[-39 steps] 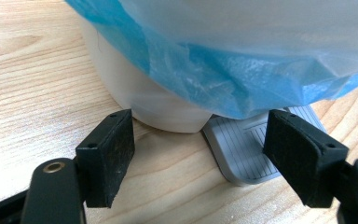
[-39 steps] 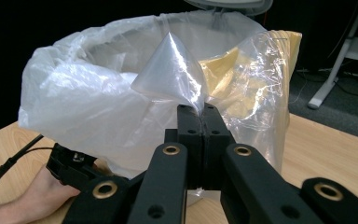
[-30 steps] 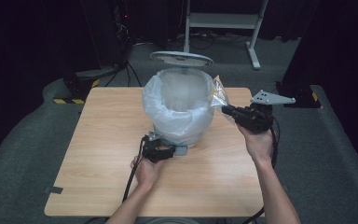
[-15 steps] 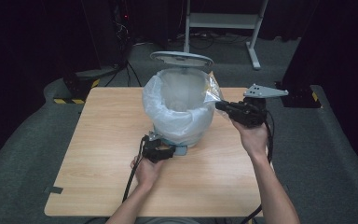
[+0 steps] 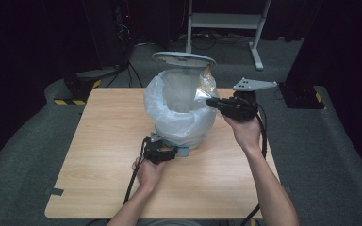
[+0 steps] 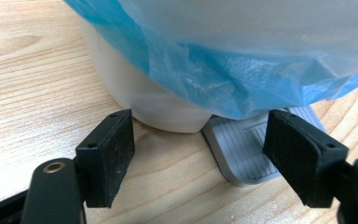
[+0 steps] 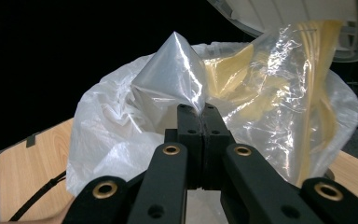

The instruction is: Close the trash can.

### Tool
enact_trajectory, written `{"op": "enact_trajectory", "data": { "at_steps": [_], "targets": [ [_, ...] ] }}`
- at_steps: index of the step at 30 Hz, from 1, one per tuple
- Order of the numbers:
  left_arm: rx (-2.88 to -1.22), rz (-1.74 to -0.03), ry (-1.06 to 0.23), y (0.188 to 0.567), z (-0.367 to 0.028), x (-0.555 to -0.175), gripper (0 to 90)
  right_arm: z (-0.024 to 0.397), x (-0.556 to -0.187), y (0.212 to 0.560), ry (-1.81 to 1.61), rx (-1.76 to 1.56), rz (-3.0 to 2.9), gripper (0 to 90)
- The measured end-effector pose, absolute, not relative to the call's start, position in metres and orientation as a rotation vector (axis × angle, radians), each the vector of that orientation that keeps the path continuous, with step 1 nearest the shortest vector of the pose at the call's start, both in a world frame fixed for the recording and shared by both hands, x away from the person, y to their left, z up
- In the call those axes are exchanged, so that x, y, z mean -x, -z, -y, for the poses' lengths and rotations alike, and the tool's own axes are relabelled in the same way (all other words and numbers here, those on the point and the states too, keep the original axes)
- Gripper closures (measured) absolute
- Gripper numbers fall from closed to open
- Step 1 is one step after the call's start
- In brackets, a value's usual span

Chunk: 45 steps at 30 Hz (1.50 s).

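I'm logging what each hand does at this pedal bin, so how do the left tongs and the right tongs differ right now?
The left tongs stand open, low on the table at the bin's pedal; the right tongs are shut on the clear bag. The left tongs grip nothing, while the right tongs hold the bag at the bin's rim, under the raised lid. Both have black pads and are hand-held.

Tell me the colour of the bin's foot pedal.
Grey, ribbed foot pedal; the left gripper view shows it best.
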<state>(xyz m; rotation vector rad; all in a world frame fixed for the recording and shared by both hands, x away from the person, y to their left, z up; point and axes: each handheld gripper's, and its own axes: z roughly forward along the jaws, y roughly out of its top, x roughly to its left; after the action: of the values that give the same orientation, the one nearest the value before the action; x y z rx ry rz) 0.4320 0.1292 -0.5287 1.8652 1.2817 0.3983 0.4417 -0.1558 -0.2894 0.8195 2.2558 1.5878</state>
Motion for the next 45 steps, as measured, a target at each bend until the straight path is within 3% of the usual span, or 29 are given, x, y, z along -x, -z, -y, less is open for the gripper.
{"op": "enact_trajectory", "data": {
  "at_steps": [27,45],
  "targets": [
    [-1.862,-1.282,-0.397,0.529,-0.129,-0.432,24.7,0.108,-0.461,0.286,-1.571,-0.757,-2.357,89.4],
    [-1.861,-1.282,-0.396,0.529,-0.129,-0.432,24.7,0.102,-0.478,0.293,-1.586,-0.811,-2.373,88.9]
  ]
}}
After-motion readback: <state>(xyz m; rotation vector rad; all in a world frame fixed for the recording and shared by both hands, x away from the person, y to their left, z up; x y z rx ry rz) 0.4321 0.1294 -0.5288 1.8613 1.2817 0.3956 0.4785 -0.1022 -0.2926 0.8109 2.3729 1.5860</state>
